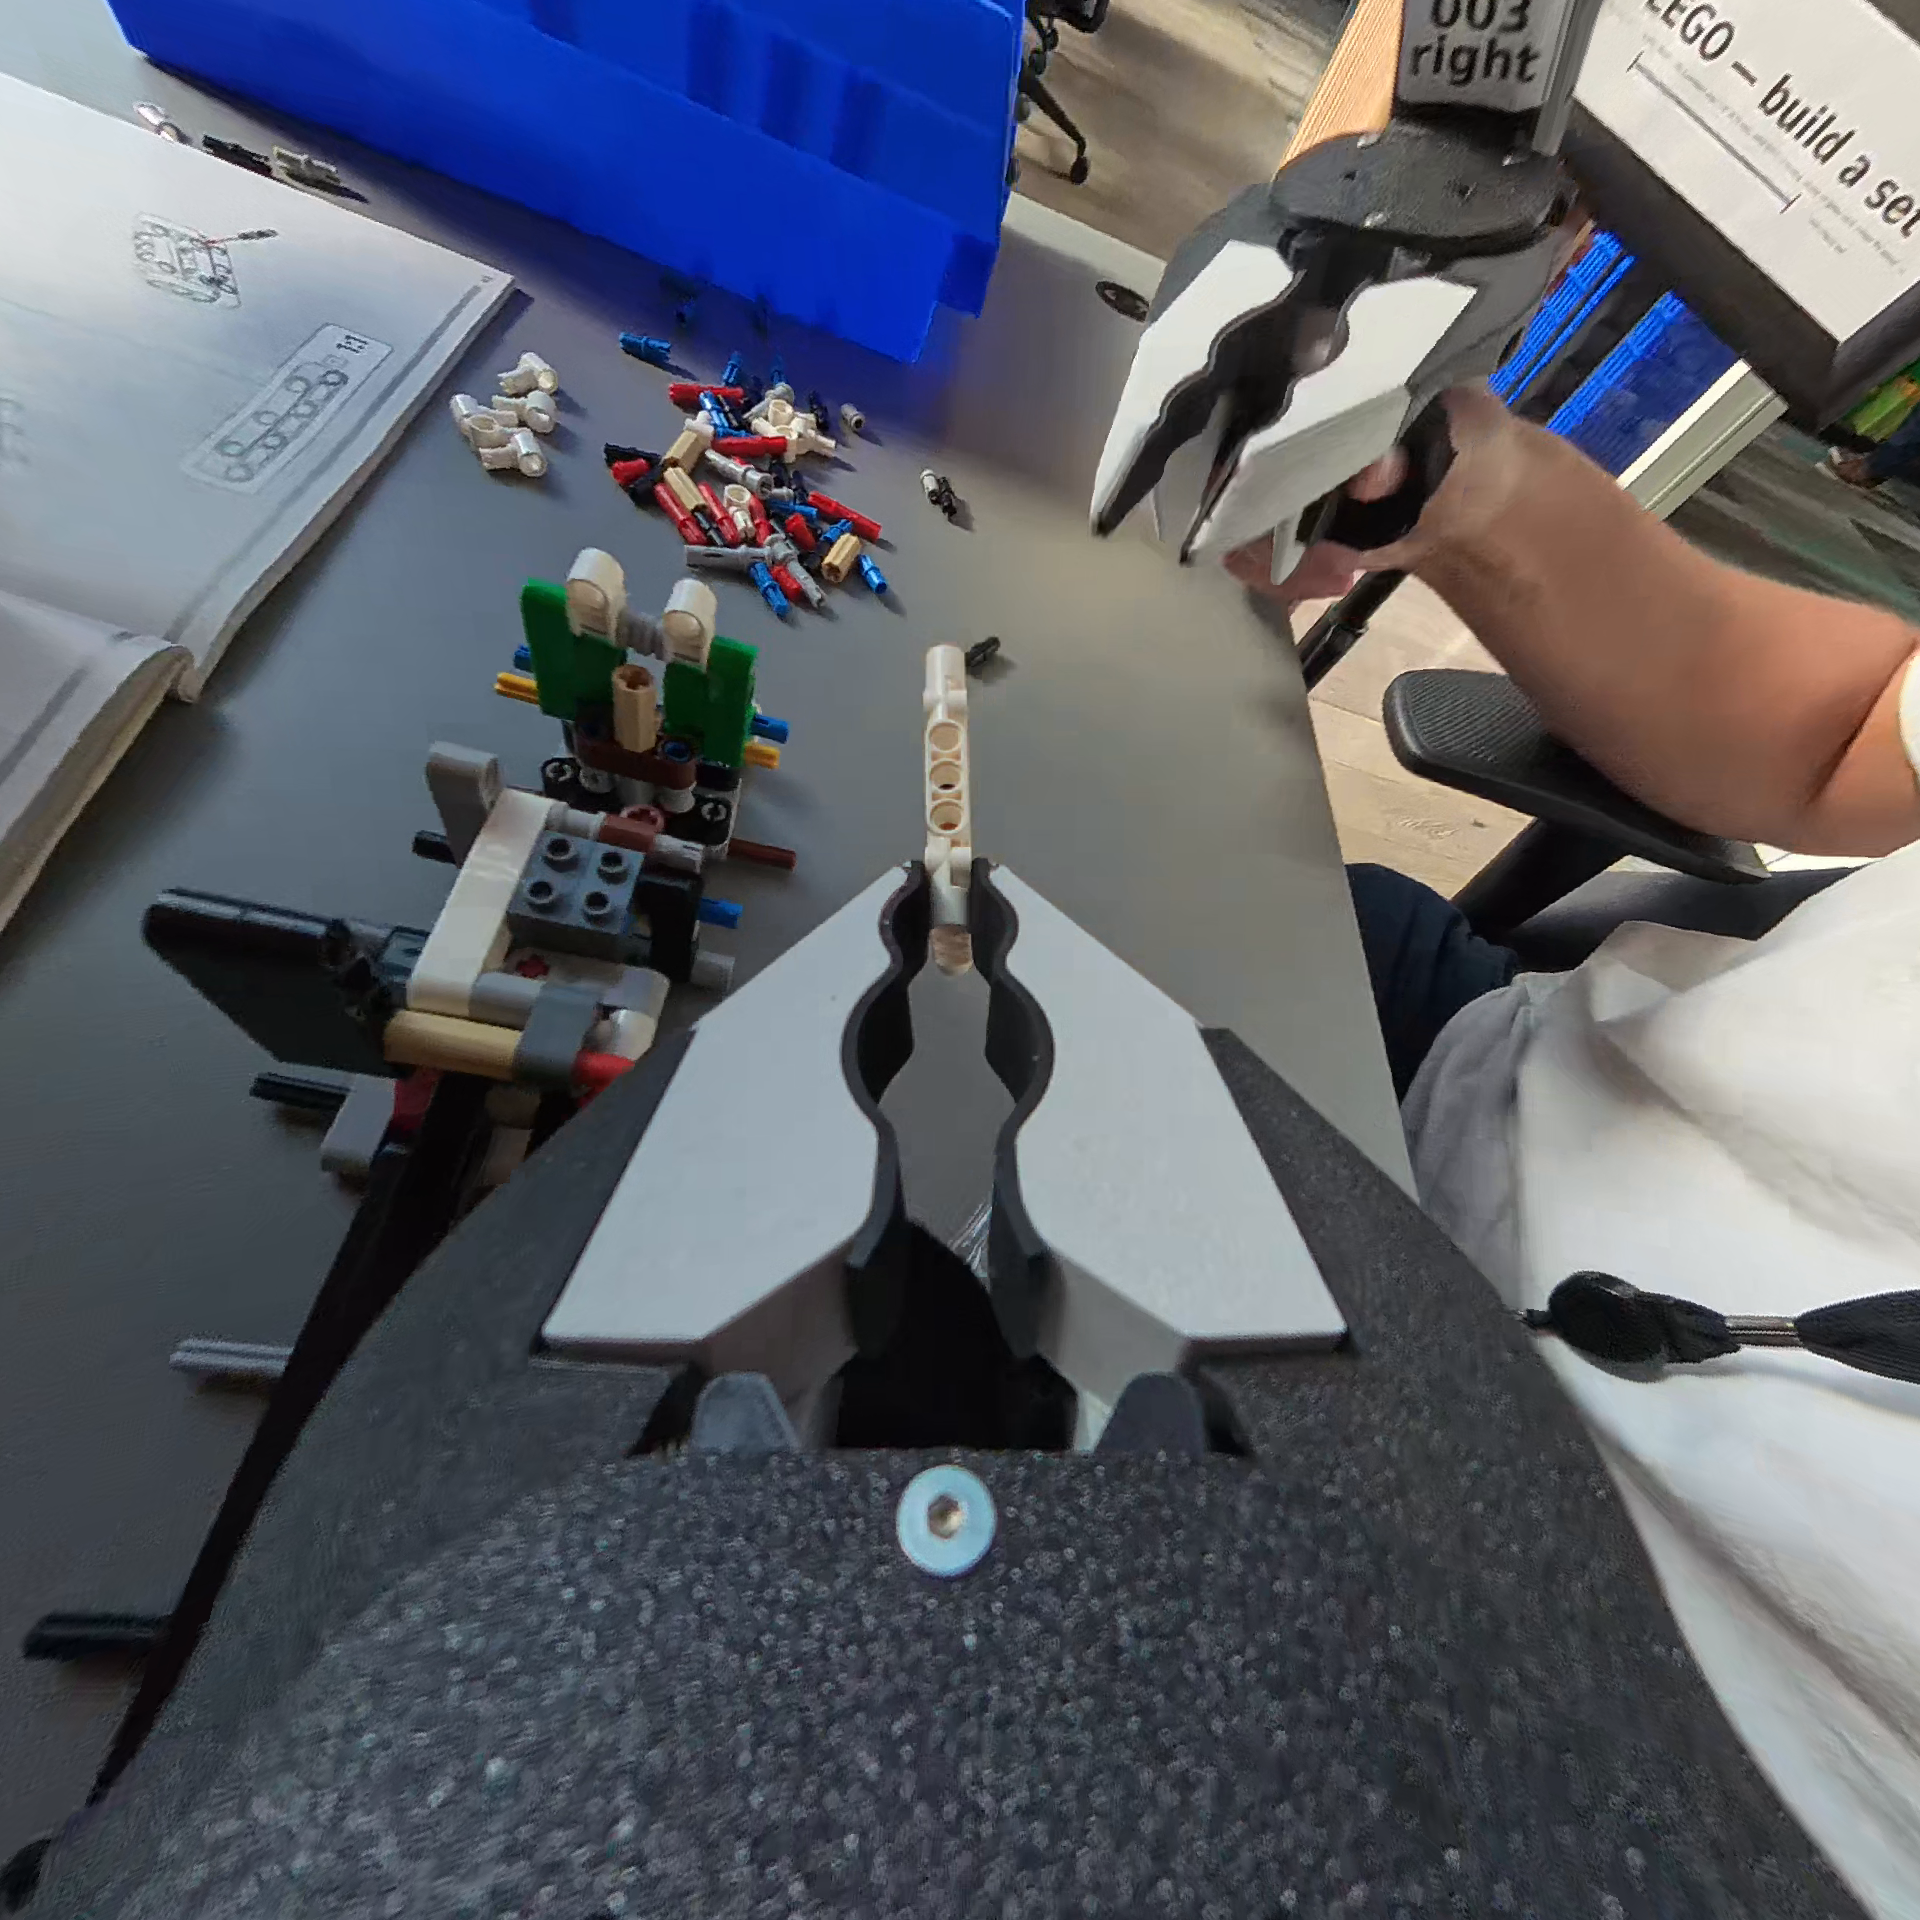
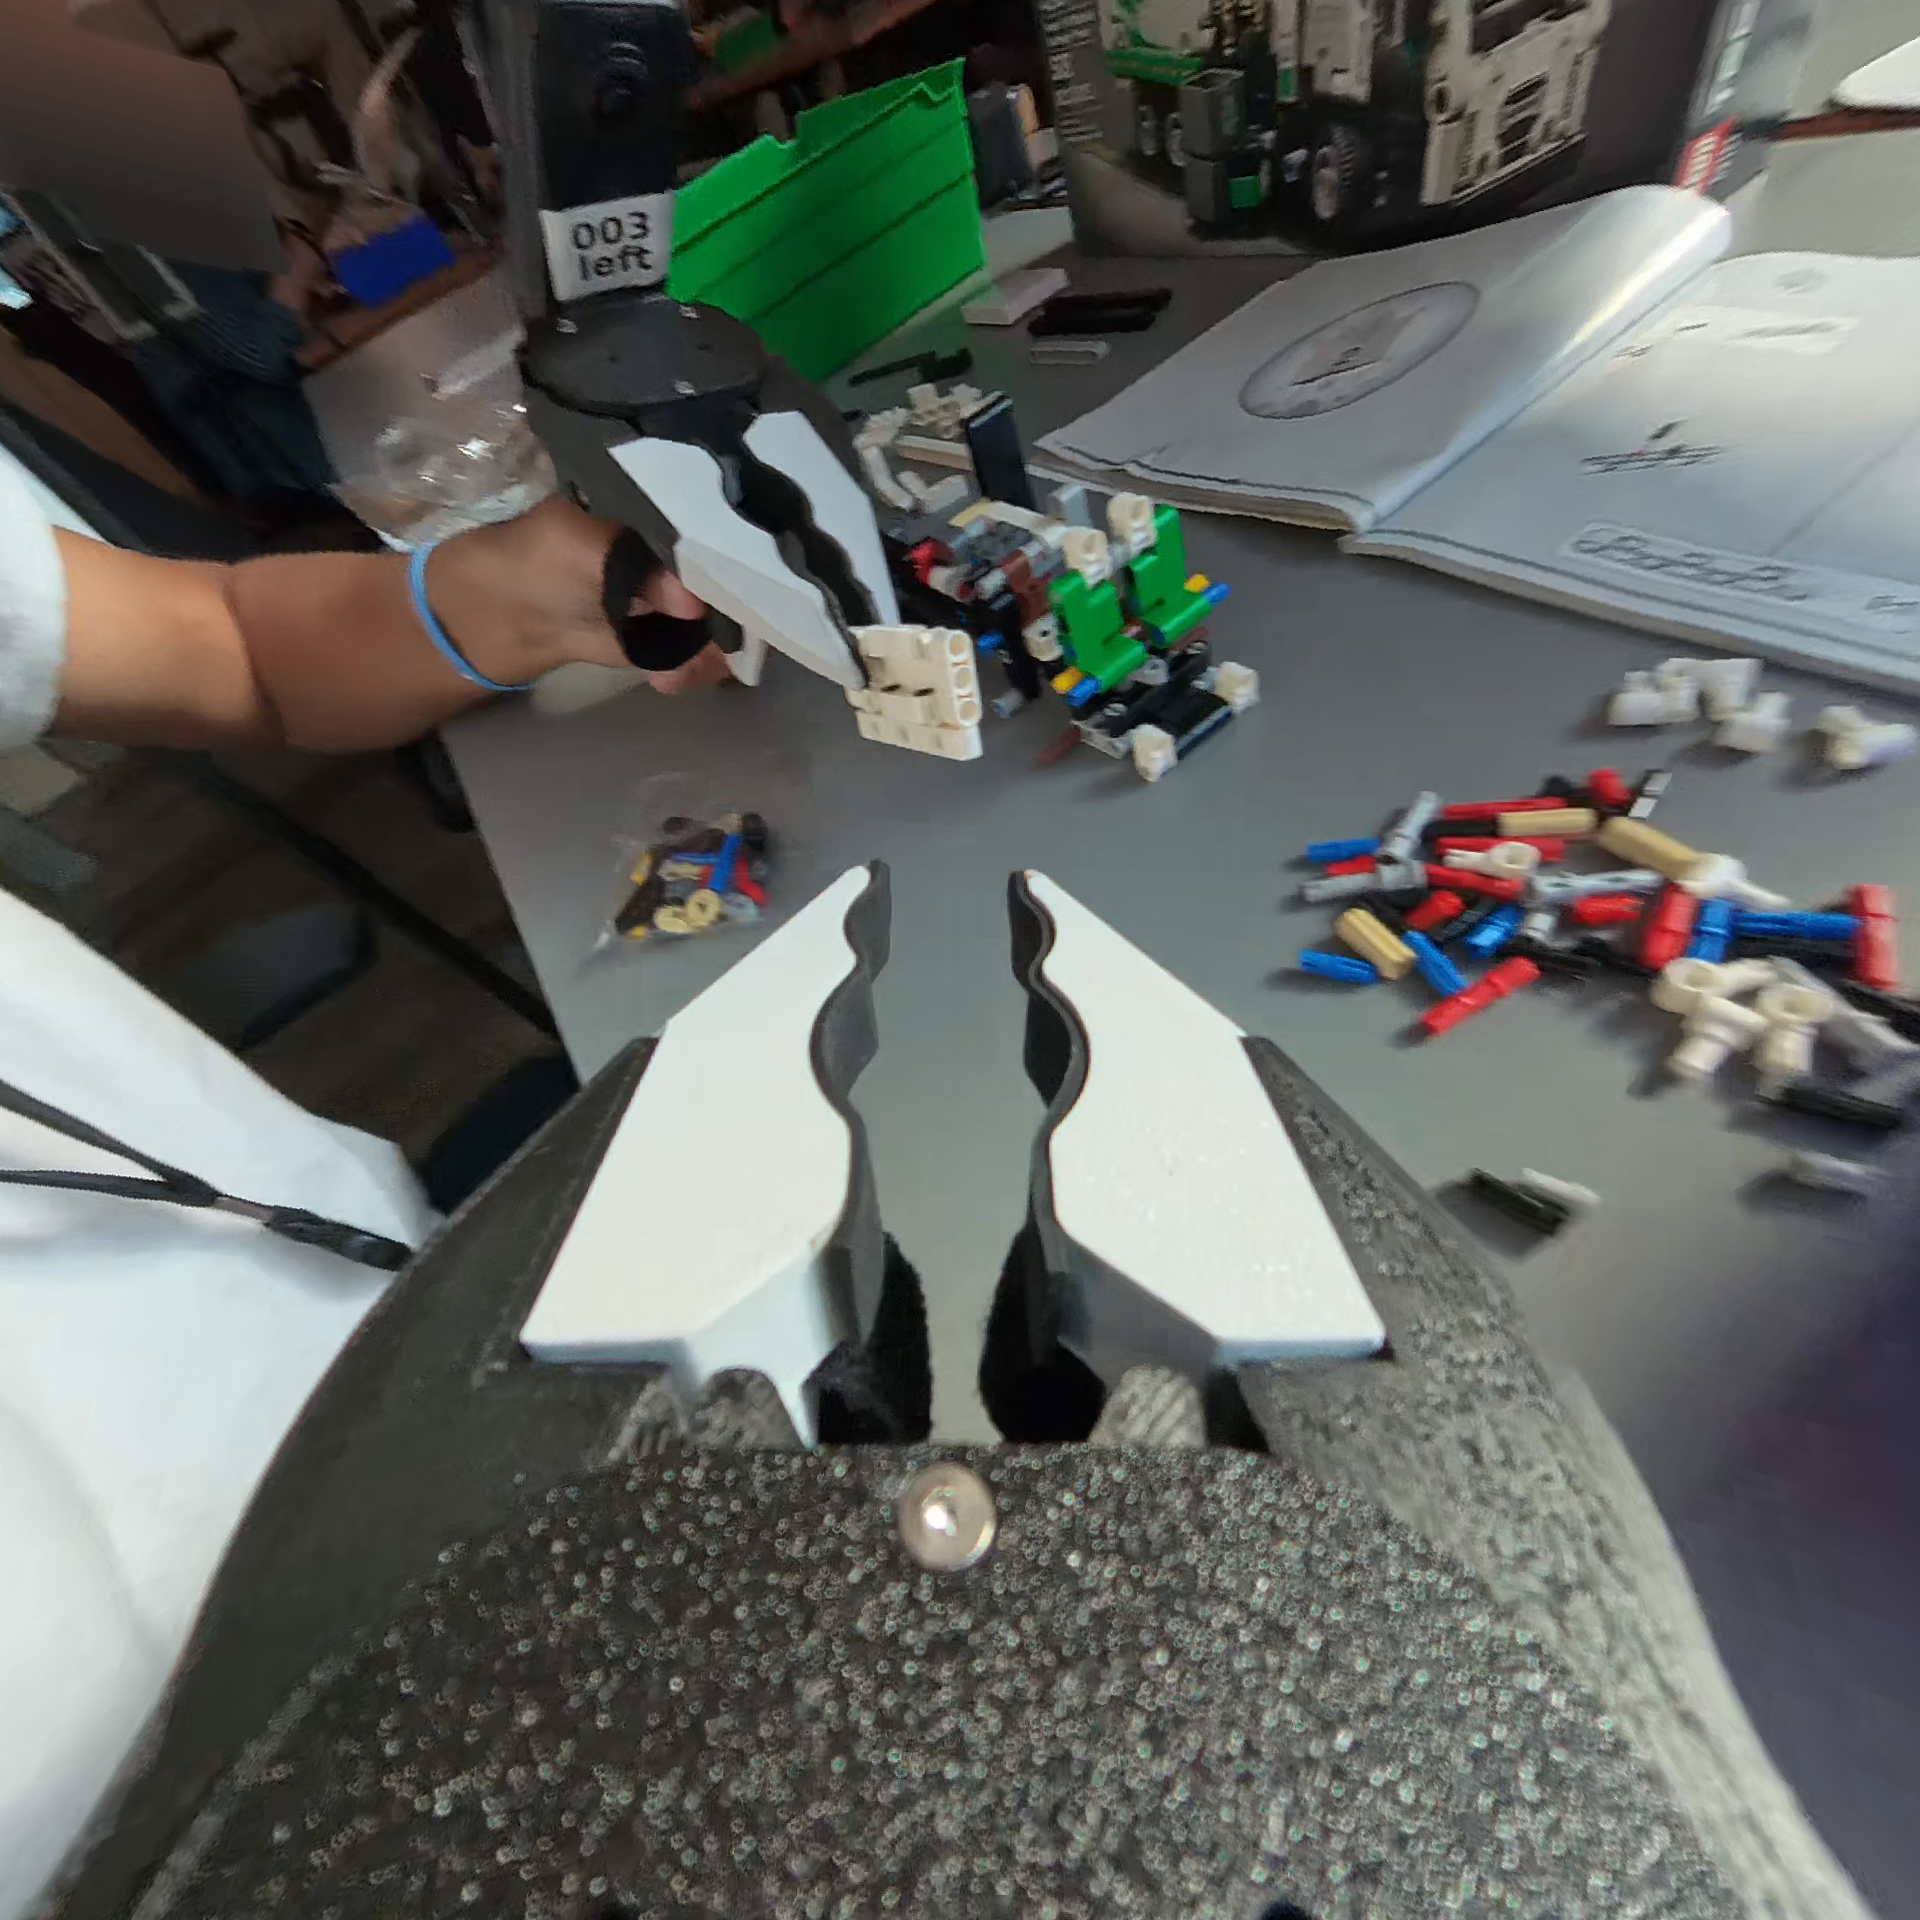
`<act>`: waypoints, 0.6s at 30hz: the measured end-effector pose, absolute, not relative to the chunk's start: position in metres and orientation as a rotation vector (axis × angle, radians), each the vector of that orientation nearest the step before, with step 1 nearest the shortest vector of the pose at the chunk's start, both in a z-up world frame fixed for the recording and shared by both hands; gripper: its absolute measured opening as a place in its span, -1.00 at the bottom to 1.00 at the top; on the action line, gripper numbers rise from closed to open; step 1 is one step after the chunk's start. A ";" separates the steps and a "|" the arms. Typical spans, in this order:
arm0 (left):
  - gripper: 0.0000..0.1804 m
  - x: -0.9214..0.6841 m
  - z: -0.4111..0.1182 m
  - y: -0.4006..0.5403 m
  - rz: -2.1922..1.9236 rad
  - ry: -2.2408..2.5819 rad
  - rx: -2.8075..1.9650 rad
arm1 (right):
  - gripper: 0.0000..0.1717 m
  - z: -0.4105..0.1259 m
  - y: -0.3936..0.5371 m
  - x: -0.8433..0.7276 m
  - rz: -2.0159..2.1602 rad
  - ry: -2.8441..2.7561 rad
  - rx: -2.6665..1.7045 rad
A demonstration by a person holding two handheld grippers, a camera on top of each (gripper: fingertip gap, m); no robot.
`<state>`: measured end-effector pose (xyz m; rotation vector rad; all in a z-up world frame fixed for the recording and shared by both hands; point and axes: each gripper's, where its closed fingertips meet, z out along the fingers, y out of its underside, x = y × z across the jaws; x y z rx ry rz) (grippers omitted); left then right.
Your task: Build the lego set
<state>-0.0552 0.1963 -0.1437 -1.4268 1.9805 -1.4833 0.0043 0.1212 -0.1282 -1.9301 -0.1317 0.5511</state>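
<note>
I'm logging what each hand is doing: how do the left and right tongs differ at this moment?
The left tongs are shut on a cream brick piece, held above the grey table; the right tongs hold nothing. The left fingertips nearly meet around that piece; the right fingertips stand clearly apart. Both have white fingers with wavy black pads.

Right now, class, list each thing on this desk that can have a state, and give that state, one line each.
Left hand-held gripper: shut on the white frame piece, held above the table.
Right hand-held gripper: open, nothing between its fingers.
Instruction booklet: lying open.
Small parts bag: lying flat, parts inside.
Loose pins: scattered in a heap.
Partly built model: standing on the table.
</note>
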 end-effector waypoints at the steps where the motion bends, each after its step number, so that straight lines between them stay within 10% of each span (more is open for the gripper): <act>1: -0.94 -0.054 -0.147 0.198 -1.423 1.990 -1.408 | -0.77 -0.131 0.115 0.021 0.417 -0.139 -1.943; 18: -0.94 -0.053 -0.155 0.198 -1.292 2.016 -1.352 | -0.85 -0.188 0.123 0.038 0.116 -0.346 -2.268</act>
